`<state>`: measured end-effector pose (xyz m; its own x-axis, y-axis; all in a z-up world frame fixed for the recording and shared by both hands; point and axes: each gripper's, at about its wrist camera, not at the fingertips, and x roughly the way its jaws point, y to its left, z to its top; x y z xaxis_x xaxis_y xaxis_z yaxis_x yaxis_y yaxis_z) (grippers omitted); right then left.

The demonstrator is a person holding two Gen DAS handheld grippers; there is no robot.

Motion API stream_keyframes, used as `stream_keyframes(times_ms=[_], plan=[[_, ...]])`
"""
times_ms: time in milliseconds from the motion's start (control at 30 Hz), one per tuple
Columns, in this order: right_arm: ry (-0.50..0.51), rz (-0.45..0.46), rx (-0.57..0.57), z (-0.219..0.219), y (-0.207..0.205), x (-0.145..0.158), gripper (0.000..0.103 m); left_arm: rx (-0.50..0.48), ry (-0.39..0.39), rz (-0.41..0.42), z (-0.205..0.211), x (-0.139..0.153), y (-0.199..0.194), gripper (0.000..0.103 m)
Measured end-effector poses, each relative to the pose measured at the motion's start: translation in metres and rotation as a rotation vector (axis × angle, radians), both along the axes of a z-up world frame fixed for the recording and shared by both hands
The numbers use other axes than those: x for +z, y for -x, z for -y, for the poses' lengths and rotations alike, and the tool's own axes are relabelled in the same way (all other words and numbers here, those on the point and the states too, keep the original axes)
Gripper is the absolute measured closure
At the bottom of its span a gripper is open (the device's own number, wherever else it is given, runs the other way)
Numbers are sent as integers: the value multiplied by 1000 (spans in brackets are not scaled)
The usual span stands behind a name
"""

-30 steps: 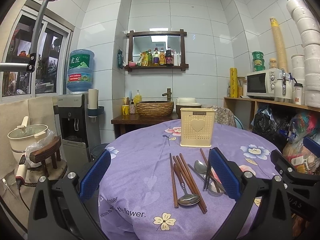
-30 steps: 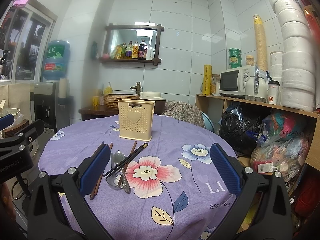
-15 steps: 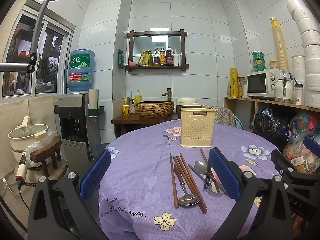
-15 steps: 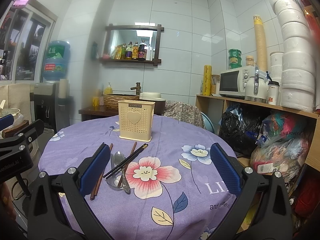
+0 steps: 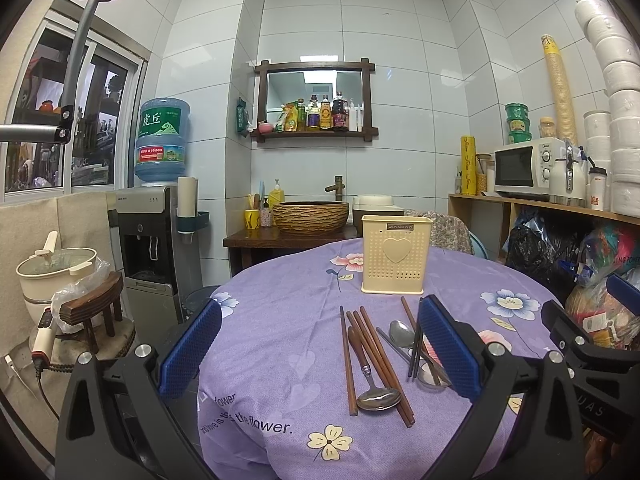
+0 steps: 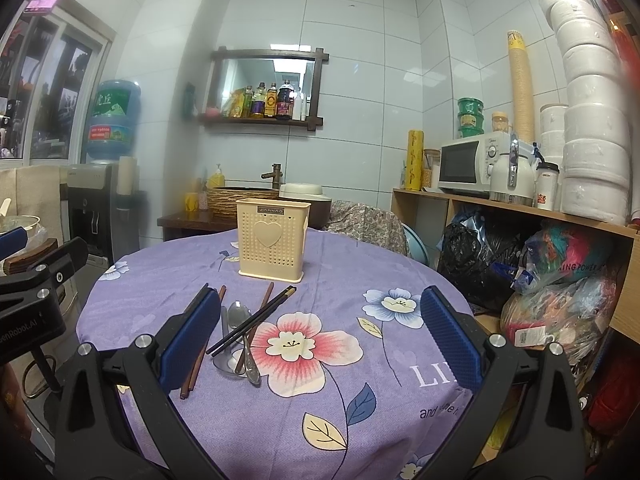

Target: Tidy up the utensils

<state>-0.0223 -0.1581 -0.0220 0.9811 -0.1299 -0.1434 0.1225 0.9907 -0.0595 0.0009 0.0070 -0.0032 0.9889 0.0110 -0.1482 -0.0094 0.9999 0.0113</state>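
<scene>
A cream utensil holder (image 5: 397, 255) with a heart on its front stands upright on the purple flowered tablecloth (image 5: 288, 344); it also shows in the right wrist view (image 6: 273, 239). In front of it lie brown wooden chopsticks (image 5: 349, 360), a wooden-handled spoon (image 5: 374, 394), metal spoons (image 5: 400, 334) and dark chopsticks (image 6: 252, 320). My left gripper (image 5: 320, 354) is open and empty above the near table edge. My right gripper (image 6: 320, 344) is open and empty, to the right of the pile.
A water dispenser (image 5: 154, 236) and a pot on a stool (image 5: 56, 268) stand at the left. A wooden side table with a woven basin (image 5: 310, 216) is behind the table. Shelving with a microwave (image 5: 528, 168) and bags (image 6: 560, 280) fills the right.
</scene>
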Motion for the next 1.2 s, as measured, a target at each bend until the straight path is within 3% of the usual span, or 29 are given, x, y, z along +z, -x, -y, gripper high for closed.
stream_keyframes(times_ms=[867, 1200], plan=[[-2, -8, -2, 1, -2, -6, 5, 4, -2, -5, -5, -1, 0, 5], [29, -37, -26, 1, -15, -15, 5, 37, -16, -50, -5, -11, -14, 5]])
